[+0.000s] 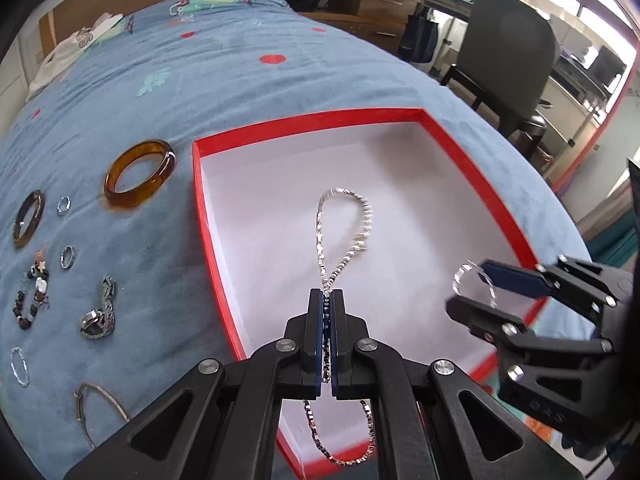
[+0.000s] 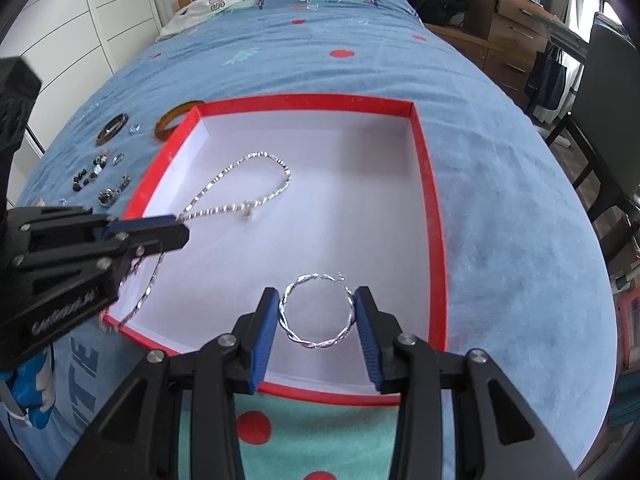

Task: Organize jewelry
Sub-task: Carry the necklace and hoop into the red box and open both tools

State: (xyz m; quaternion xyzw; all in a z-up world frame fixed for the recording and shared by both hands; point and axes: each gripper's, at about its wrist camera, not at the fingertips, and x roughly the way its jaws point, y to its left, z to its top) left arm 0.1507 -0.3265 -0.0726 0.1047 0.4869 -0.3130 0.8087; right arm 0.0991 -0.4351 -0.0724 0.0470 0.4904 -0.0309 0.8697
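Chain point(image 1: 344, 236) pinched tight in left gripper point(image 1: 327, 296) over red box point(image 1: 304, 122), right gripper point(image 2: 316, 306) clasping twisted silver bangle point(image 2: 318, 312) between its pads.

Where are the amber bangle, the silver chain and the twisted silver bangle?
amber bangle point(image 1: 141, 176), left wrist view, near band.
silver chain point(image 1: 362, 216), left wrist view, far loop.
twisted silver bangle point(image 2: 316, 345), right wrist view, near arc.

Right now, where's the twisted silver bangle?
The twisted silver bangle sits between the right gripper fingers, over the near right corner of the red-rimmed white box, right of the silver chain necklace.
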